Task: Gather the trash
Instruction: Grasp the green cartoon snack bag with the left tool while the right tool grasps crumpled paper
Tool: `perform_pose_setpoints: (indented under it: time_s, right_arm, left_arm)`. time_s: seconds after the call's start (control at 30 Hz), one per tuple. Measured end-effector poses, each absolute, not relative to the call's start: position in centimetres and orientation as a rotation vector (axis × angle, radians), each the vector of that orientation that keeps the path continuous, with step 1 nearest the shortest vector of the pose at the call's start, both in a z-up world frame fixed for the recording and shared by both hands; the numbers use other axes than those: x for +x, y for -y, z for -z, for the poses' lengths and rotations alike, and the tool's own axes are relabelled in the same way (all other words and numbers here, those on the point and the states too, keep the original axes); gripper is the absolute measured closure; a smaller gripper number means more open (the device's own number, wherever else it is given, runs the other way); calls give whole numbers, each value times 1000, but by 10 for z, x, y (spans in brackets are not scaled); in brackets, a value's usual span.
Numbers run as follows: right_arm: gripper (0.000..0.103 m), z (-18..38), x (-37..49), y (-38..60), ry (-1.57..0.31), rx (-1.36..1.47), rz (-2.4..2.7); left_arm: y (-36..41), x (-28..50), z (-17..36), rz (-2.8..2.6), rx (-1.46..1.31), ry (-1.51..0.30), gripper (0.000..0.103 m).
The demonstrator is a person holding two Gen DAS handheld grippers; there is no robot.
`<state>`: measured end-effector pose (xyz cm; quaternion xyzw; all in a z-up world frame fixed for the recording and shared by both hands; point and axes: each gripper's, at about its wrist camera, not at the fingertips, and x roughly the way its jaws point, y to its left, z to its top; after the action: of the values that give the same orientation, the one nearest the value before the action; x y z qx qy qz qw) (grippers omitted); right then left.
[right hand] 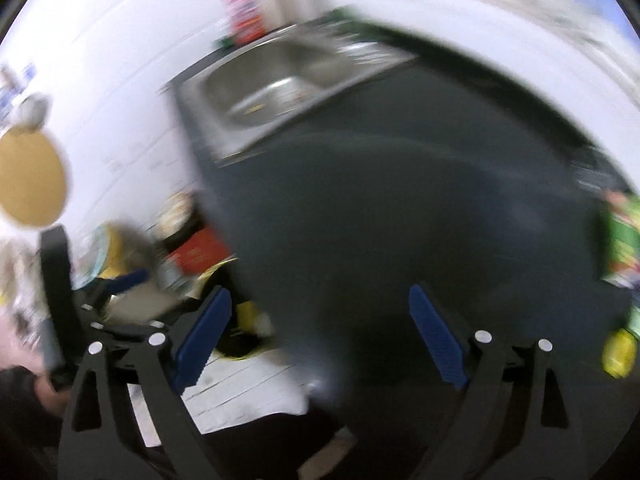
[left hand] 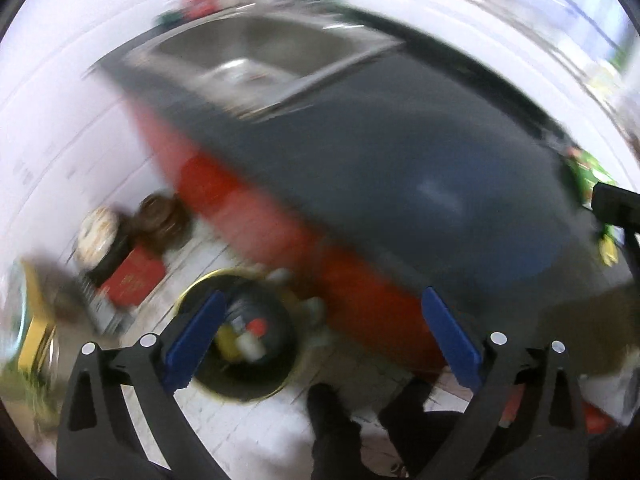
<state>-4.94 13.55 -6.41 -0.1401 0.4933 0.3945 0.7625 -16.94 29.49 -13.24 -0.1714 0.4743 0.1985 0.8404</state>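
Dark countertop [left hand: 400,168] fills both blurred wrist views, with a steel sink [left hand: 256,60] set into its far end and a red cabinet front [left hand: 248,208] dropping to a pale floor. Starting at the tools: the left gripper [left hand: 322,334] has its blue pads spread wide with nothing between them, and the right gripper [right hand: 320,330] stands just as wide and just as empty, so neither carries any trash at this moment; the wide stance suits hands that have nothing to hold and are ready for the next pickup. Just beyond the left gripper, at about seven o'clock in its view, a round black bin [left hand: 244,336] with a yellowish rim sits on the floor against the cabinet, and yellow, white and red scraps [left hand: 240,338] lie inside it, probably trash already collected, though the blur makes that hard to confirm. Placing the bin at the foot of the counter keeps it within a short drop from the work surface. Farther out, at three o'clock in both views, a green and yellow wrapper [right hand: 622,240] lies on the counter's right end, likely the next piece to gather. At nine o'clock by the bin, a red box [left hand: 132,280] and some jars crowd the floor.
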Motion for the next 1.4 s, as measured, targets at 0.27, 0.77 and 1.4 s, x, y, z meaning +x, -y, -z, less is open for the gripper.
perform_pose_setpoints:
  time_s: [0.27,0.77,1.4]
  right_arm:
    - [15,38,15,67,-985,-115,-420]
    - [15,53,64,248,-965,75,-190]
    - [28,137,244,282,-1122,161,-212]
  left_arm:
    - [-152,-41,104,-62,-143,-978,7]
    - [3,73,101,150,2,-999,7]
    - [32,253,160,-27,-62,-1142,7]
